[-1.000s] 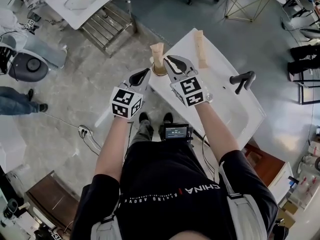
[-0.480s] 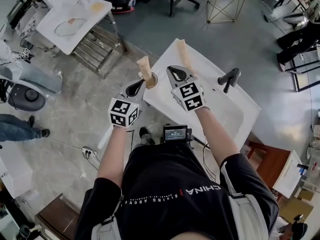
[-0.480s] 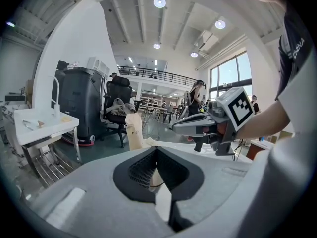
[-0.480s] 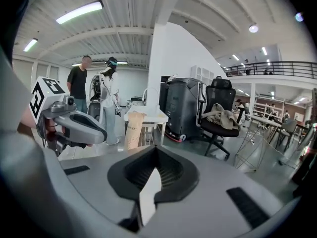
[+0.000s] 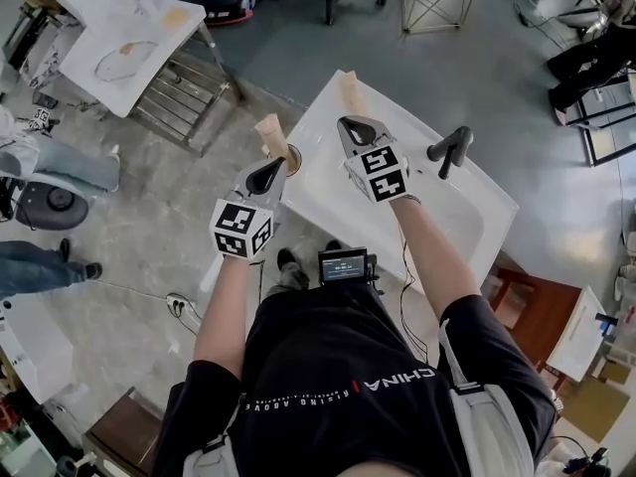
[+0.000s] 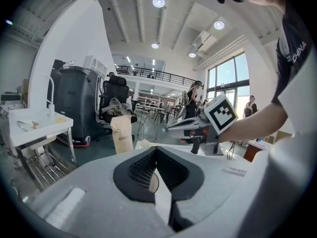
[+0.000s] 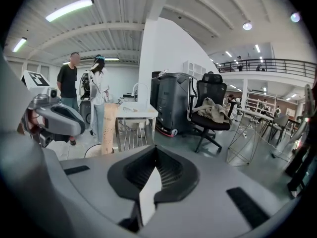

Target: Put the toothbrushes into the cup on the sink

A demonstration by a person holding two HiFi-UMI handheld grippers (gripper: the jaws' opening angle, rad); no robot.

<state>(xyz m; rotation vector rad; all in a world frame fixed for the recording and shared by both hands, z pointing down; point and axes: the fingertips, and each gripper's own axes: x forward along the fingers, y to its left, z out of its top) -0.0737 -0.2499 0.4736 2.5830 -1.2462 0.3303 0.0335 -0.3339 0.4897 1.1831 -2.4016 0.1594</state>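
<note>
Head view shows the left gripper [image 5: 275, 165] shut tight, near the cup [image 5: 291, 157] on the sink [image 5: 328, 195]. The right gripper [image 5: 348, 123] is shut too, holding nothing.

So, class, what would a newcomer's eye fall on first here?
The two marker-cubed grippers held over the white sink: left gripper and right gripper, both shut and empty. Then the tan toothbrush box standing in the cup at the sink's left corner, and a second box lying flat beyond the right gripper.
</note>
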